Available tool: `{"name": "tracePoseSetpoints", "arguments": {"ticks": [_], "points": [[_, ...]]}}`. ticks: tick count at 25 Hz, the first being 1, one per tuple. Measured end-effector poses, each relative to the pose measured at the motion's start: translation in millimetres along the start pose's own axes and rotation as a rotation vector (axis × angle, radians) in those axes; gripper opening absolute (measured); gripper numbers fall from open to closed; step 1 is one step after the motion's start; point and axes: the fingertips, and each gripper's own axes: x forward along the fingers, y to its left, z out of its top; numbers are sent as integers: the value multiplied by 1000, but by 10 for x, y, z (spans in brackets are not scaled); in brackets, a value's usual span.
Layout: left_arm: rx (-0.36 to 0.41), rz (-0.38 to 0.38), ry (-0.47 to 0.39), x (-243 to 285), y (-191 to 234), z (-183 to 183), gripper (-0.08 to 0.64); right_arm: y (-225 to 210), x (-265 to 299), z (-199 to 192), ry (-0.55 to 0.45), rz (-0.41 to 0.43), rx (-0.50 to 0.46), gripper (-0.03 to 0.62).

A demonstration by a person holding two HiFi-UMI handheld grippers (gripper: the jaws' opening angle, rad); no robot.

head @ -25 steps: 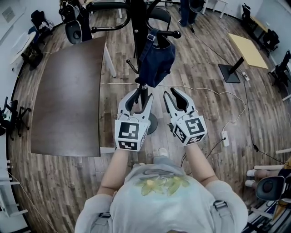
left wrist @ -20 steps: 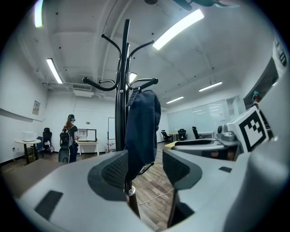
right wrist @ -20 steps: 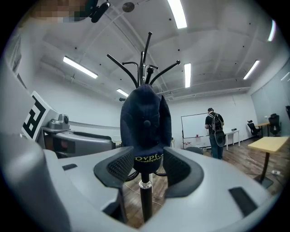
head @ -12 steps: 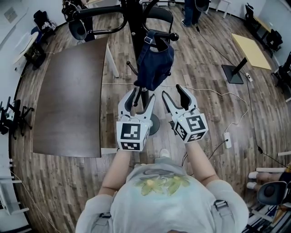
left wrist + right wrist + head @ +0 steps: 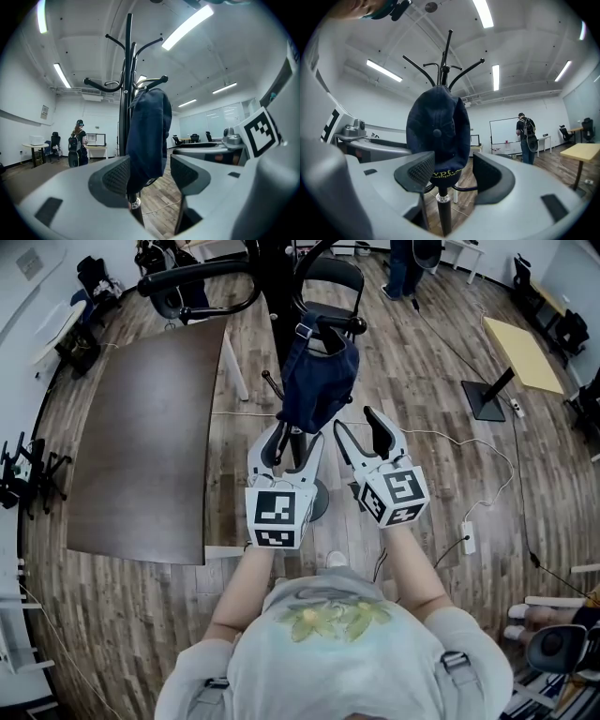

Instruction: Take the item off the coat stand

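A dark blue cap (image 5: 319, 376) hangs on a hook of the black coat stand (image 5: 279, 282). Both grippers are held side by side below it, pointing up at it. My left gripper (image 5: 291, 444) stands open wide, and its view shows the cap (image 5: 147, 136) side-on beyond the pads, ahead of them and apart. The jaws of my right gripper (image 5: 364, 432) are opening; the cap (image 5: 438, 131) and the stand's pole (image 5: 443, 211) show beyond its gap, with nothing between the pads. The stand's upper arms (image 5: 127, 70) carry nothing else.
A dark brown table (image 5: 141, 427) stands to the left of the stand's round base (image 5: 317, 501). A white cable and power strip (image 5: 466, 538) lie on the wooden floor at right. A yellow table (image 5: 520, 348) and a person with a backpack (image 5: 527, 136) are farther off.
Both grippers' jaws have spread wider. Both grippers have moved a little up toward the cap, which still hangs on its hook.
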Motion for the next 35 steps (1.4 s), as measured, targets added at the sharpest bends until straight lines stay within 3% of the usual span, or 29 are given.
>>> {"name": "tracePoseSetpoints", "arguments": {"ticks": [16, 22, 25, 35], "points": [[-24, 83, -12, 114, 219, 66, 265, -130, 389, -3, 35, 93, 13, 241], [-18, 145, -12, 89, 356, 52, 170, -95, 485, -45, 36, 127, 32, 238], [-23, 163, -14, 82, 413, 48, 144, -88, 492, -71, 35, 118, 20, 166], [-8, 147, -11, 73, 385, 23, 94, -1, 442, -82, 24, 120, 25, 86]]}}
